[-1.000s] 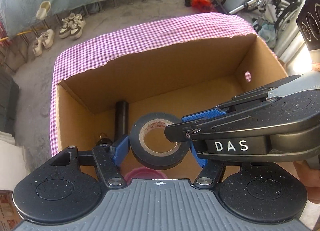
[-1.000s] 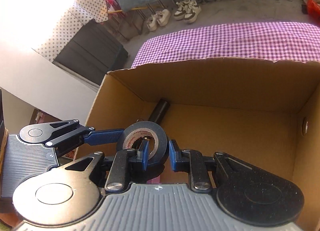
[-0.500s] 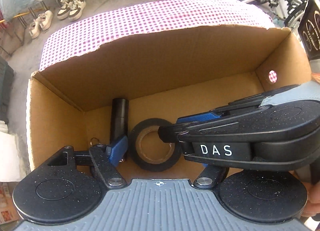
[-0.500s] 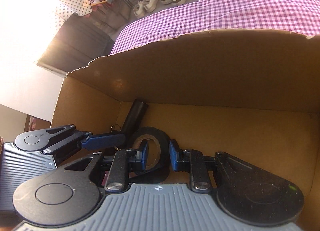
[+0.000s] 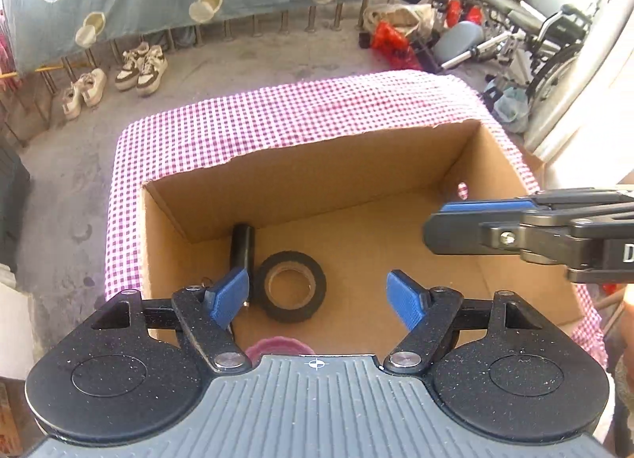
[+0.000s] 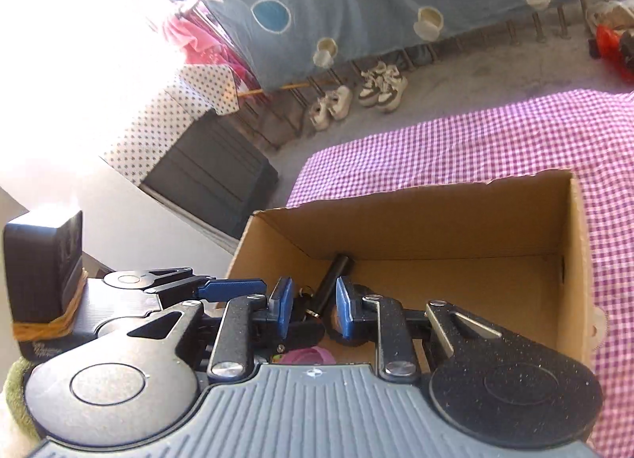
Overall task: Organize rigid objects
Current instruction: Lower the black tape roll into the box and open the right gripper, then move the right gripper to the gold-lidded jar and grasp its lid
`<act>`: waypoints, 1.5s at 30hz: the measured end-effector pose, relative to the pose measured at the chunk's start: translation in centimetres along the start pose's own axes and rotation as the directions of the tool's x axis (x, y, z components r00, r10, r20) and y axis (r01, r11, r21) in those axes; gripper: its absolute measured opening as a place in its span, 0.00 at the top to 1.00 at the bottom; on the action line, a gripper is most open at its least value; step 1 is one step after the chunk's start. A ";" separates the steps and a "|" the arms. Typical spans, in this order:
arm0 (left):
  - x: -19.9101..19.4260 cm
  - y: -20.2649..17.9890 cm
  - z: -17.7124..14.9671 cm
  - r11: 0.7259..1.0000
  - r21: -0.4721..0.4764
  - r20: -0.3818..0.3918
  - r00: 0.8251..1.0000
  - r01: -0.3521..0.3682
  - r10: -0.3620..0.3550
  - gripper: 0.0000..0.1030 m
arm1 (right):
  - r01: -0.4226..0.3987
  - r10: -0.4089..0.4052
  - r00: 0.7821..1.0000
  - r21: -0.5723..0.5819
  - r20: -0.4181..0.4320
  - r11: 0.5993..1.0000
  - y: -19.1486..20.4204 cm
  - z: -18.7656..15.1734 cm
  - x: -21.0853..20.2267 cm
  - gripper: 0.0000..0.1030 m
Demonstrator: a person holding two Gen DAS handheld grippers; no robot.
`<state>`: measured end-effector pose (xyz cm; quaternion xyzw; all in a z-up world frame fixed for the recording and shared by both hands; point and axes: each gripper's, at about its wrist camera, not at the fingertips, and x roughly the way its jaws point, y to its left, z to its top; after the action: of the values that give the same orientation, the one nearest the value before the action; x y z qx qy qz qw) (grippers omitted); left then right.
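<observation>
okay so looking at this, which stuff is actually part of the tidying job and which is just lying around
Part of the job:
cardboard box
black tape roll, flat on the box floor
black cylinder beside it

Just lying about:
sneakers on the ground
wheelchair
red bags
checked tablecloth

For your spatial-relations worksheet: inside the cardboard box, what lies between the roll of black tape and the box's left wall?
In the left wrist view, a black cylinder lies between the tape roll and the cardboard box's left wall.
</observation>
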<state>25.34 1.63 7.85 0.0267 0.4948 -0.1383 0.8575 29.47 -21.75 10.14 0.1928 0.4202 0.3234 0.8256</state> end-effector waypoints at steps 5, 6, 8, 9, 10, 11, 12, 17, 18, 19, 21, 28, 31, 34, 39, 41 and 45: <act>-4.2 -2.0 -2.0 0.999 0.043 0.128 0.992 -0.015 0.009 0.24 | -0.013 0.017 0.989 -0.029 0.148 0.999 1.8 -4.7 -7.3 0.44; -5.0 -2.5 -2.7 0.999 0.048 0.152 0.988 -0.016 0.009 0.24 | -0.007 0.013 0.985 -0.033 0.174 0.999 2.2 -5.9 -8.2 0.44; -6.0 -3.3 -4.2 0.999 0.050 0.198 0.980 0.001 -0.011 0.22 | 0.005 -0.001 0.978 -0.018 0.208 1.000 2.4 -8.2 -9.7 0.43; -6.5 -3.9 -5.2 0.999 0.047 0.215 0.976 0.013 -0.023 0.22 | 0.012 -0.011 0.975 -0.002 0.220 1.000 2.3 -9.3 -9.8 0.43; -6.8 -4.4 -6.0 0.999 0.049 0.228 0.973 0.022 -0.032 0.22 | 0.022 -0.025 0.973 0.016 0.228 1.000 2.1 -10.4 -10.2 0.43; -7.0 -5.0 -6.8 0.998 0.056 0.240 0.970 0.030 -0.043 0.21 | 0.033 -0.040 0.971 0.032 0.235 0.999 1.9 -11.5 -10.4 0.43; -7.1 -5.7 -7.6 0.997 0.065 0.252 0.966 0.032 -0.047 0.21 | 0.048 -0.059 0.969 0.050 0.241 0.998 1.7 -12.7 -10.6 0.43; -6.5 -8.6 -11.6 0.995 0.097 0.271 0.961 0.032 -0.058 0.19 | 0.089 -0.121 0.964 0.142 0.235 0.986 0.2 -17.1 -11.3 0.43; -6.0 -9.1 -12.1 0.994 0.097 0.263 0.962 0.045 -0.069 0.19 | 0.086 -0.123 0.966 0.165 0.228 0.983 -0.1 -17.8 -11.4 0.43; -5.6 -9.5 -13.0 0.994 0.092 0.254 0.963 0.065 -0.087 0.19 | 0.085 -0.124 0.969 0.183 0.213 0.979 -0.6 -18.4 -11.1 0.43; -4.6 -10.1 -14.1 0.993 0.078 0.241 0.965 0.086 -0.103 0.19 | 0.104 -0.143 0.972 0.206 0.186 0.973 -1.2 -19.6 -11.2 0.43; -2.2 -12.4 -16.2 0.994 0.085 0.208 0.974 0.069 -0.085 0.19 | 0.148 -0.188 0.972 0.255 0.139 0.956 -2.8 -21.7 -11.5 0.43; -1.8 -13.4 -16.9 0.992 0.104 0.206 0.974 0.069 -0.090 0.19 | 0.169 -0.211 0.967 0.261 0.141 0.950 -3.1 -21.9 -11.7 0.43; -1.1 -14.2 -17.5 0.990 0.122 0.200 0.975 0.069 -0.093 0.19 | 0.175 -0.218 0.966 0.273 0.137 0.946 -3.6 -22.0 -11.5 0.43; -0.4 -15.4 -18.3 0.985 0.164 0.203 0.976 0.046 -0.079 0.19 | 0.188 -0.229 0.966 0.286 0.118 0.940 -4.2 -22.0 -10.7 0.43; -0.2 -15.7 -18.3 0.983 0.181 0.216 0.974 0.030 -0.070 0.19 | 0.186 -0.228 0.967 0.291 0.117 0.938 -4.6 -21.9 -10.3 0.43; 0.4 -16.1 -17.8 0.979 0.203 0.239 0.970 -0.002 -0.048 0.21 | 0.173 -0.217 0.969 0.301 0.118 0.938 -5.4 -21.5 -9.3 0.43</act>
<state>6.38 -10.64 -0.08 0.0907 0.3700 -0.2000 0.9027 9.84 -31.03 -0.04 0.2919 0.4171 0.1597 0.8458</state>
